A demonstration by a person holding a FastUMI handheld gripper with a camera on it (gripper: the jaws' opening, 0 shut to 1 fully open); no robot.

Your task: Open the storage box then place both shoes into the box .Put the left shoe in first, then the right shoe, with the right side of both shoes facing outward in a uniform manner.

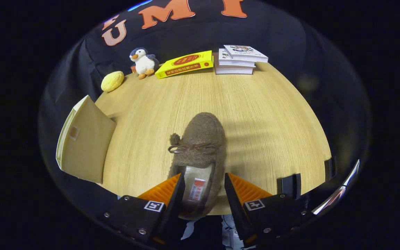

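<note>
Brown shoe point(200, 152) between parted jaws

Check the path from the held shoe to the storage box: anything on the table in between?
Nothing visible does. The gripper has the brown shoe between its fingers at the heel; the beige storage box sits to the left, with bare wooden table between them. Penguin toy and books lie far beyond.

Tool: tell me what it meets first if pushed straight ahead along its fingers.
The tool already has the brown shoe between its fingers, heel end first, so it would push that shoe. Beyond it lies bare table, then the yellow book. Whether the fingers press it is unclear.
</note>
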